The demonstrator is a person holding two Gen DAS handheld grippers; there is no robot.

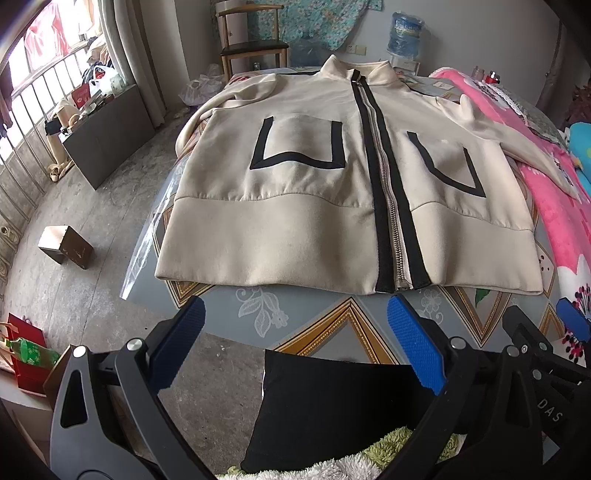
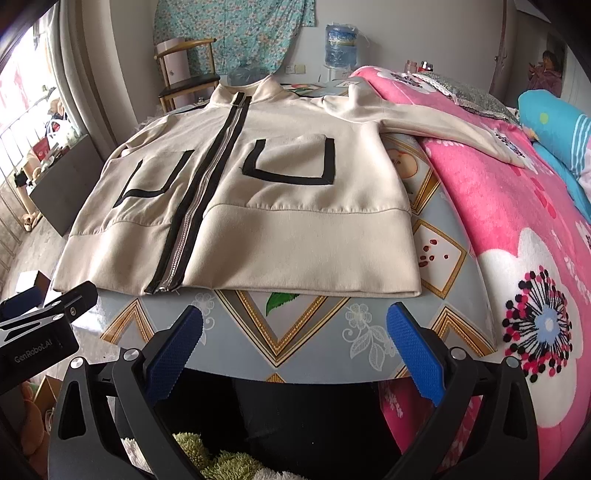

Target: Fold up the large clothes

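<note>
A cream zip-up jacket (image 1: 295,221) (image 2: 295,229) with black zipper trim and two black-outlined pockets lies flat, front up, on a patterned table (image 1: 314,317) (image 2: 295,332). Its hem faces me and its collar points away. One sleeve (image 2: 443,125) stretches right onto a pink blanket; the other hangs off the far left edge. My left gripper (image 1: 295,339) is open, hovering just short of the hem near the zipper's bottom end. Also open and empty, my right gripper (image 2: 295,339) hovers before the hem's right half. Each gripper shows at the edge of the other's view.
A pink flowered blanket (image 2: 517,221) covers a bed right of the table. A wooden chair (image 1: 255,40) and a water bottle (image 1: 404,33) stand beyond the collar. On the floor to the left are a small stool (image 1: 66,245) and a dark cabinet (image 1: 107,136).
</note>
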